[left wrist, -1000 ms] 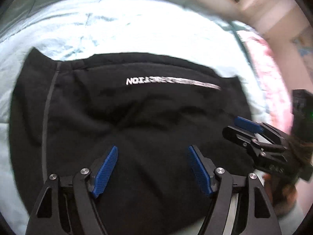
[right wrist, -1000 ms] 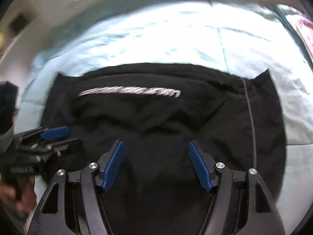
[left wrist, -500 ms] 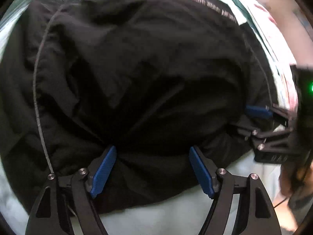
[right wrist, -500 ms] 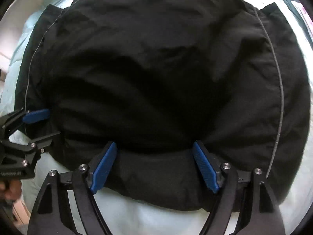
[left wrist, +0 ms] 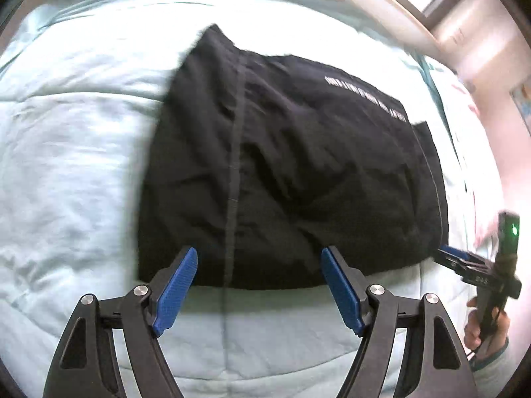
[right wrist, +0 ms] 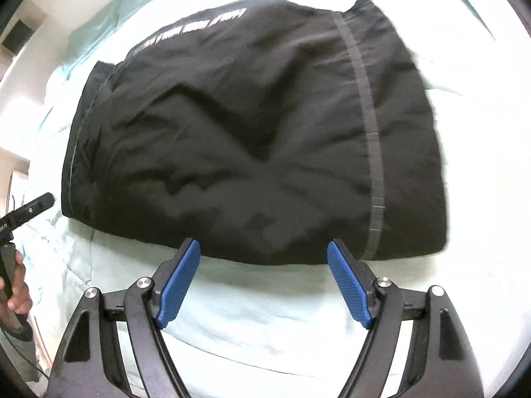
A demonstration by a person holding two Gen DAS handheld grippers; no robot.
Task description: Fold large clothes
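A black garment (left wrist: 285, 172) with a grey side stripe and white lettering lies folded in a rough rectangle on a pale blue bed cover (left wrist: 66, 172). It also fills the right wrist view (right wrist: 252, 132). My left gripper (left wrist: 259, 282) is open and empty, hovering just short of the garment's near edge. My right gripper (right wrist: 262, 278) is open and empty, also just short of the near edge. The right gripper shows at the right of the left wrist view (left wrist: 464, 262), by the garment's corner. The left gripper's tip (right wrist: 30, 209) shows at the left of the right wrist view.
The bed cover (right wrist: 265, 325) spreads on all sides of the garment. A pink patterned fabric (left wrist: 471, 106) lies at the far right of the bed. A wall and window frame (left wrist: 464, 16) stand behind the bed.
Both grippers have pulled back toward me and away from the garment. Half a second ago their open jaws were low over its near edge; now the whole folded garment lies ahead of them.
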